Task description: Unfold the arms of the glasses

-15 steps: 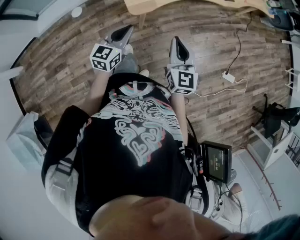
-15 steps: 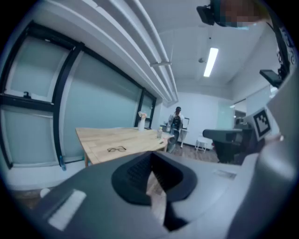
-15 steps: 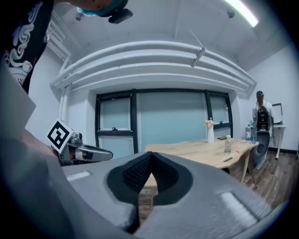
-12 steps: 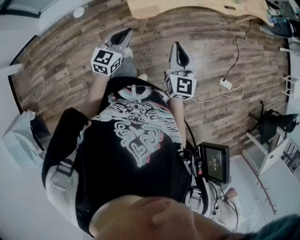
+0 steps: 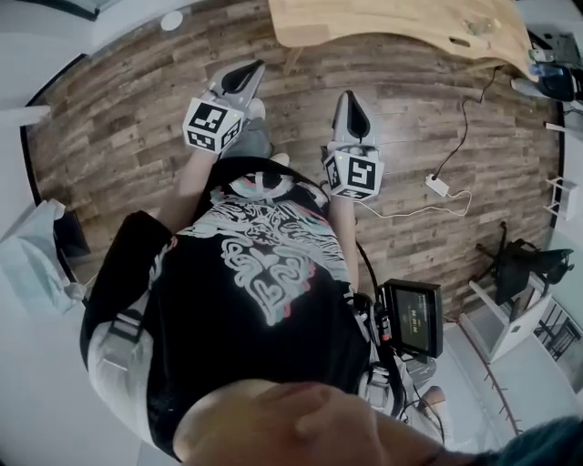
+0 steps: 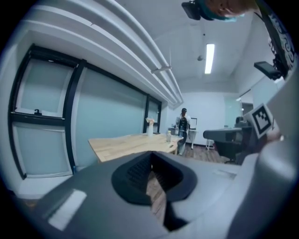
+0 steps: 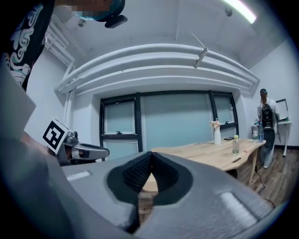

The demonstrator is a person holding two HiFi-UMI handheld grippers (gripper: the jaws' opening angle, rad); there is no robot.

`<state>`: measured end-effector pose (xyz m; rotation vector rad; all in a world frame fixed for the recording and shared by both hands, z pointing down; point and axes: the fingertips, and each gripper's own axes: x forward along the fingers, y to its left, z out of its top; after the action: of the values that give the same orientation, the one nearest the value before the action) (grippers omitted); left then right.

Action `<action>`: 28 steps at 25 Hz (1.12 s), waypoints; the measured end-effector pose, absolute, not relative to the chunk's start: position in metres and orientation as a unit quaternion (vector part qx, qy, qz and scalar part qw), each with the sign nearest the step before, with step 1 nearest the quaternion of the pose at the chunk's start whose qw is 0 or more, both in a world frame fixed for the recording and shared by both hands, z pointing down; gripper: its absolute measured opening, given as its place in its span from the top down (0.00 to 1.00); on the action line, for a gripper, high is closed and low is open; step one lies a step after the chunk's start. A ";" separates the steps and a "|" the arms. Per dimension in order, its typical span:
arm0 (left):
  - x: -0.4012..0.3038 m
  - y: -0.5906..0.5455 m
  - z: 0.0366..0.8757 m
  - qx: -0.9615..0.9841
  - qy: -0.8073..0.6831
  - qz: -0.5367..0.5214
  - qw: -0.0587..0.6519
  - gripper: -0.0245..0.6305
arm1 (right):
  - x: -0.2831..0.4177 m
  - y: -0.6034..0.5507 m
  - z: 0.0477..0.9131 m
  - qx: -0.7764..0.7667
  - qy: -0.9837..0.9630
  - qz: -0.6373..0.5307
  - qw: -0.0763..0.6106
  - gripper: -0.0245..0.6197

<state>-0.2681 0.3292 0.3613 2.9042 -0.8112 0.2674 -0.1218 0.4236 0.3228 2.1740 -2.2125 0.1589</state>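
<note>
A person in a black T-shirt with a pale swirling print [image 5: 264, 264] stands on a dark wood-plank floor [image 5: 118, 136] and holds both tools out in front, well apart from each other and level over the boards. The left grey two-jaw gripper [image 5: 240, 76] carries its black-and-white marker cube just behind the jaws, and so does the right grey two-jaw gripper [image 5: 351, 106]. In the left gripper view the ribbed black pads are clenched, their tips meeting at the top with only a thin slit of floor below them and nothing gripped. The right gripper view shows the same: jaws pressed together at the tips, empty, with the table's edge seen behind them. Both tools point toward a long light wooden table [image 5: 383, 23] that lies ahead of them and is touched by neither. On that table stand a slim white vase with flowers [image 7: 217, 133] and a clear plastic bottle [image 7: 236, 145], near each other toward the far end, where another person [image 7: 265, 122] stands beside it. A few small items lie on the tabletop, too small to name, so the glasses cannot be picked out in any view. A white power adapter with a thin cable [image 5: 437, 185] lies on the floor to the right, and a black screen unit [image 5: 414, 319] hangs at the holder's right hip.
</note>
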 end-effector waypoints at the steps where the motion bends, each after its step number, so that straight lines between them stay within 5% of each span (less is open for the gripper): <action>1: -0.267 0.330 0.362 0.958 -0.267 0.090 0.059 0.98 | -0.121 0.425 0.323 0.701 -0.711 0.053 0.018 0.96; 15: -0.244 0.331 0.382 0.960 -0.250 0.110 0.065 0.98 | -0.105 0.420 0.335 0.704 -0.707 0.065 0.030 0.96; 28: -0.158 0.164 0.395 0.962 -0.230 0.124 0.076 0.98 | -0.018 0.258 0.357 0.720 -0.686 0.095 0.051 0.96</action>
<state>-0.1583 0.1643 0.3955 2.8859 -0.6887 0.3714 -0.0180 0.2583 0.3566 2.1908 -2.0878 0.2902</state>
